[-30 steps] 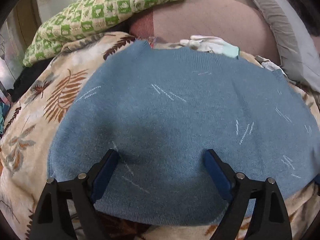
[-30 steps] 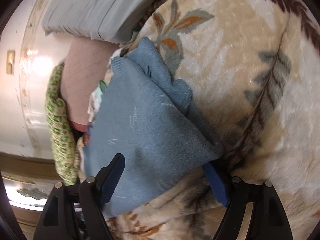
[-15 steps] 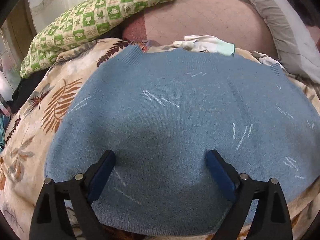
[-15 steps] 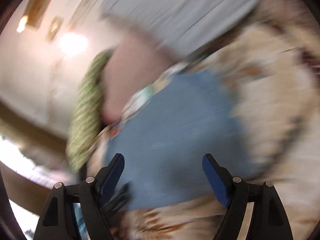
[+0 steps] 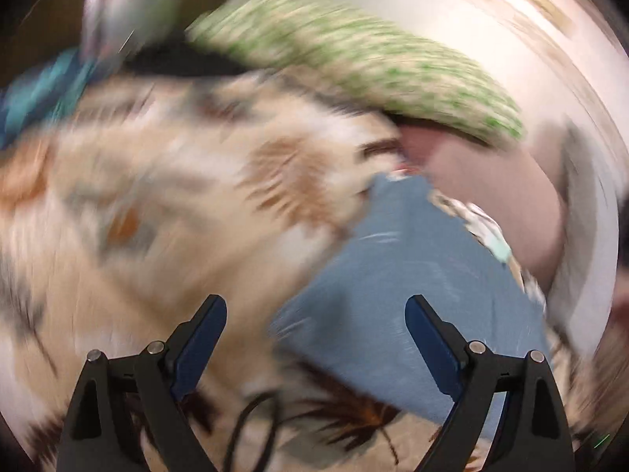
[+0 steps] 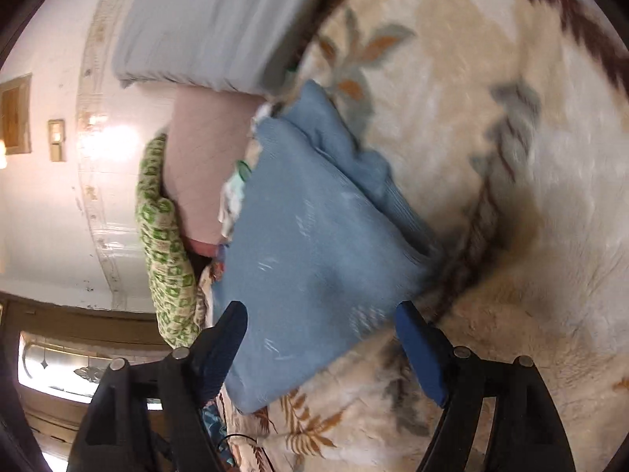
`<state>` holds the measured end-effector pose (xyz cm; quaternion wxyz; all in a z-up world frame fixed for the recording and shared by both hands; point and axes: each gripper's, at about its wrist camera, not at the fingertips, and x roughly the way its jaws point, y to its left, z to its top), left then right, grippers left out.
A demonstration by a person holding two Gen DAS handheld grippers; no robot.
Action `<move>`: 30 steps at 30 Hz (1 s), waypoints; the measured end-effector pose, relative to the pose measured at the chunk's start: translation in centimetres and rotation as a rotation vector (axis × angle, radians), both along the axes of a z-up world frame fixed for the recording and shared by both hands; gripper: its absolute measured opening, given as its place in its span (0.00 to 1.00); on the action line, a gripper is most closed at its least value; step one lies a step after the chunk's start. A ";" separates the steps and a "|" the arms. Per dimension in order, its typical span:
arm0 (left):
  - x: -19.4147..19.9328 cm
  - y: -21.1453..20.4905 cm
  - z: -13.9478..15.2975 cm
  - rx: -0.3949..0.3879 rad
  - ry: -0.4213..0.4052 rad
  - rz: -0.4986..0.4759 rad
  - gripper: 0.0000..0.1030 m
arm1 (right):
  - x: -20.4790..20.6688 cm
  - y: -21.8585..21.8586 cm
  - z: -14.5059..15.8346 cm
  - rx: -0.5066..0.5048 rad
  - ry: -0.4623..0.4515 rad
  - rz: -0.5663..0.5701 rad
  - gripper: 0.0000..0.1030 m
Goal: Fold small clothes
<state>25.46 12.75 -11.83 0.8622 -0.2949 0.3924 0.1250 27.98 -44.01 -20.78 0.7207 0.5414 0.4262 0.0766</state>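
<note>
Now the left tool point(image 5: 316, 328), jaws wide and empty, has swung off the blue knitted sweater point(image 6: 314, 259) toward its left edge. Sweater lies partly folded on the leaf-print fleece blanket point(image 6: 530, 204). Right tool point(image 6: 320, 334) closing slightly, grasping nothing; next fold likely.

A home bedroom: plush leaf-print blanket point(image 6: 491, 204), green-patterned pillow point(image 6: 165, 244), grey pillow point(image 6: 212, 23).

No text, label or number can be read anywhere.
</note>
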 end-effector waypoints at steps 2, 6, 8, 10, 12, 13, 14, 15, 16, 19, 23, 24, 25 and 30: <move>0.1 1.2 -1.8 -0.105 0.047 0.003 0.90 | 0.3 -0.5 -1.3 0.026 0.030 -0.016 0.78; 0.7 0.0 -2.6 -0.156 0.049 -0.040 0.90 | 0.6 -0.7 -1.5 0.032 0.024 -0.063 0.78; 1.3 -0.9 -2.4 -0.142 0.032 -0.074 0.61 | 0.7 -0.9 -1.6 0.024 0.017 -0.073 0.78; 2.5 -1.2 -2.6 -0.109 0.062 -0.085 0.18 | 0.9 -0.7 -1.2 0.016 -0.015 -0.069 0.77; 3.6 -0.6 -3.7 -0.165 0.103 -0.059 0.16 | 1.0 -0.5 -0.8 -0.017 -0.026 -0.051 0.76; 3.6 -0.3 -4.1 -0.200 0.105 -0.052 0.17 | 1.3 -0.3 -0.9 -0.026 -0.016 -0.043 0.75; 3.7 -0.3 -4.0 -0.205 0.097 -0.053 0.22 | 1.6 -0.1 -1.0 -0.033 -0.006 -0.043 0.74; 3.6 -0.3 -3.9 -0.207 0.087 -0.058 0.25 | 1.5 -0.1 -1.1 -0.037 0.002 -0.047 0.74; 3.5 -0.5 -3.9 -0.210 0.077 -0.066 0.34 | 1.6 -0.1 -1.0 -0.040 0.002 -0.045 0.74; 3.3 -1.2 -3.3 -0.226 0.062 -0.094 0.59 | 2.0 0.2 -0.9 -0.055 0.011 -0.039 0.75; 0.5 -1.3 -0.6 -0.186 0.001 -0.053 0.68 | 2.4 0.3 -0.8 -0.048 0.015 -0.024 0.74; 0.0 -1.2 -0.4 -0.163 -0.012 -0.043 0.73 | 2.4 0.3 -0.9 -0.047 0.016 -0.021 0.75; -0.3 -1.3 -0.5 -0.144 -0.002 -0.033 0.79 | 2.3 0.2 -0.9 -0.043 0.015 -0.026 0.75; 2.1 -1.2 -4.4 -0.212 0.127 -0.047 0.78 | 2.2 0.5 -0.8 -0.053 0.010 -0.029 0.75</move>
